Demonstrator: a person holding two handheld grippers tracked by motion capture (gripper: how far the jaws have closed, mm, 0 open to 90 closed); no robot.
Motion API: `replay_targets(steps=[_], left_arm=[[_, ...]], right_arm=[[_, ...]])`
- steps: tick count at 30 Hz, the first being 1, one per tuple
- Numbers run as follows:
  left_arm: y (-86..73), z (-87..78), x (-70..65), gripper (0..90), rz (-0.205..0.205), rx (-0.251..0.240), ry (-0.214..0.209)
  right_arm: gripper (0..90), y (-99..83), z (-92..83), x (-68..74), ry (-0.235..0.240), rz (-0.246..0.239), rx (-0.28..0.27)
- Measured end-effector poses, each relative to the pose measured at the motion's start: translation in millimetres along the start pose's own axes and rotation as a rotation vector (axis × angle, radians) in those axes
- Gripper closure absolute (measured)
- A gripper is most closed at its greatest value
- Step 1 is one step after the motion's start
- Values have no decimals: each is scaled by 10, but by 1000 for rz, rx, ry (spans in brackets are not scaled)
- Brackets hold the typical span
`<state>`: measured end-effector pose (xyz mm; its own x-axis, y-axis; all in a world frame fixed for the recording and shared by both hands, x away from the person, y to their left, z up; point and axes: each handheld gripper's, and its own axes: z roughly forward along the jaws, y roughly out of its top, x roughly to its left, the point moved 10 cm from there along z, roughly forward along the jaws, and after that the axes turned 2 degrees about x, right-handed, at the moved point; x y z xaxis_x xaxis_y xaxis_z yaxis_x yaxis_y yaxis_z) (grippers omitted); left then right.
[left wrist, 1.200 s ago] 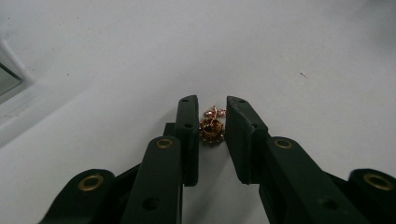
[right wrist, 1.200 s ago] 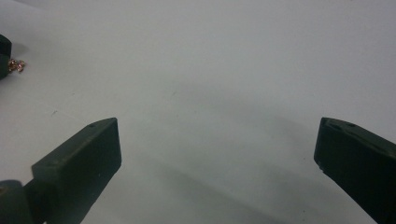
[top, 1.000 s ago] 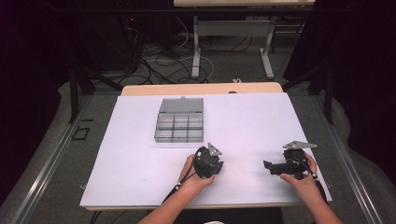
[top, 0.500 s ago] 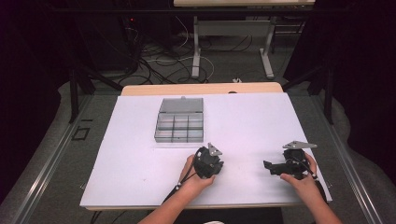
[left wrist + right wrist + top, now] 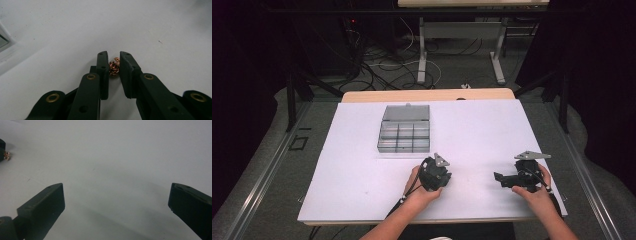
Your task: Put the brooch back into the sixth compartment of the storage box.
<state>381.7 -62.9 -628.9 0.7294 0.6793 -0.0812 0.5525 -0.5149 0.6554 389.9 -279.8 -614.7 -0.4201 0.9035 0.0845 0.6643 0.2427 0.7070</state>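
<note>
Kid: Jaws of the left gripper (image 5: 114,65) are squeezed in on something tiny. What is it?

Helper: It is a little copper-colored metal bit (image 5: 113,68), bumpy like a small flower. It sits low on the white table (image 5: 362,165), pinched between the two black pads. In the right gripper view it shows far off at the edge (image 5: 6,155).

Kid: Is it heavy?

Helper: I think it is very light. It looks hard and stiff, with thin little petals that might bend. It is also small and round, so it could pop out and roll away.

Kid: Where should you hold it?

Helper: Right across its middle, with the flat pads on both sides, like now. Not by a thin petal.

Kid: And the other one?

Helper: The right gripper (image 5: 116,195) has its jaws spread wide apart. It holds nothing.

Kid: What is the gray thing?

Helper: A box with little rooms (image 5: 404,135), farther back on the table.
</note>
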Motion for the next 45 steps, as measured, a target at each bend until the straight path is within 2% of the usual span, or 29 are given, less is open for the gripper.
replay_targets(steps=[15, 23, 34, 35, 41, 45], left_arm=[[10, -21, 38, 788, -4, -5, 5], [26, -44, 69, 789, -31, -18, 2], [40, -75, 149, 789, -45, -30, 9], [43, -83, 154, 789, -58, -31, 4], [52, -107, 211, 789, -77, -43, 9], [51, -120, 243, 788, -79, -42, 13]], right_arm=[[4, 3, -4, -5, -1, 4, -2], [4, 3, -6, -14, -3, 2, -3], [4, 4, -3, -13, -2, 2, -5], [4, 4, -3, -15, -2, 1, -5], [4, 4, -5, -16, -4, -1, -4], [4, 4, -1, -15, 0, -1, -5]])
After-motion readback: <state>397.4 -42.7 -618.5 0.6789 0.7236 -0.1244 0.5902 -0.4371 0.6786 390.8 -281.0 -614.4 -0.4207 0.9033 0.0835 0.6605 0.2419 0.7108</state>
